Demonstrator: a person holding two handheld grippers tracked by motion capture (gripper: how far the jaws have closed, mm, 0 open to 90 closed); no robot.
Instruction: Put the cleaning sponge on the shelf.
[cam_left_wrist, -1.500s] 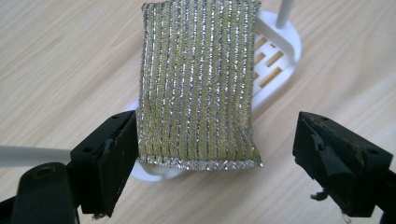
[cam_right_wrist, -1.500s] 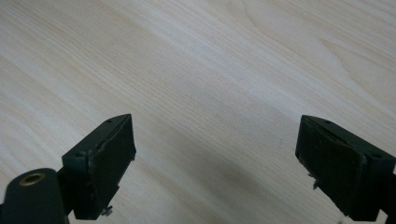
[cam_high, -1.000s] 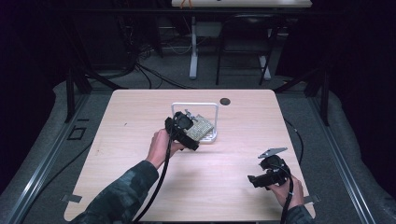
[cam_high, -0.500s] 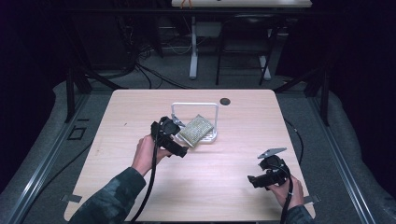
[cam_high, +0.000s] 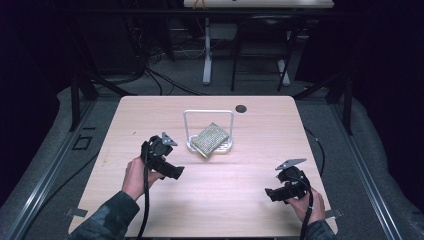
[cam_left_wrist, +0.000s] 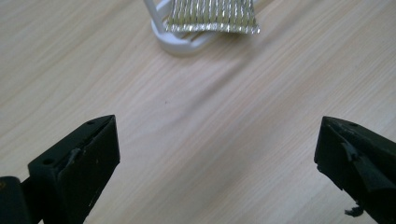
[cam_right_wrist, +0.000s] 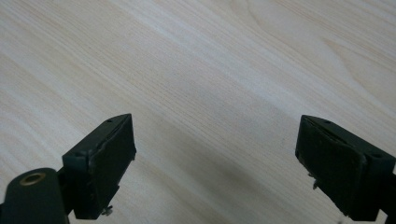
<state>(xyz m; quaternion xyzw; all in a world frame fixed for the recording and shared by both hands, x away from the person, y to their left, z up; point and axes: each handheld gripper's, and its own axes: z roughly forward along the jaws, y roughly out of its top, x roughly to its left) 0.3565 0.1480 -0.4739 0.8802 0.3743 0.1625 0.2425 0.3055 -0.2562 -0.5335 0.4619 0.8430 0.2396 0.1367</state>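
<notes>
The pad (cam_high: 210, 139) leans tilted in the white stand (cam_high: 228, 122), near the middle of the table (cam_high: 150, 110), with its lower corner hanging over the front of the base. It is a flat piece with a shiny, woven-looking face, so I think it is light and a little flexible, maybe slippery on the surface. I would take it by the free lower edge, which is seen close in my left gripper view (cam_left_wrist: 212, 29).

My left gripper (cam_high: 170, 167) is wide open and holds nothing, a short way from the stand. My right gripper (cam_high: 280, 194) is also wide open and empty, well apart near the table's front.

The top of the pad is cut off in the left gripper view, and I cannot tell its material for sure.
</notes>
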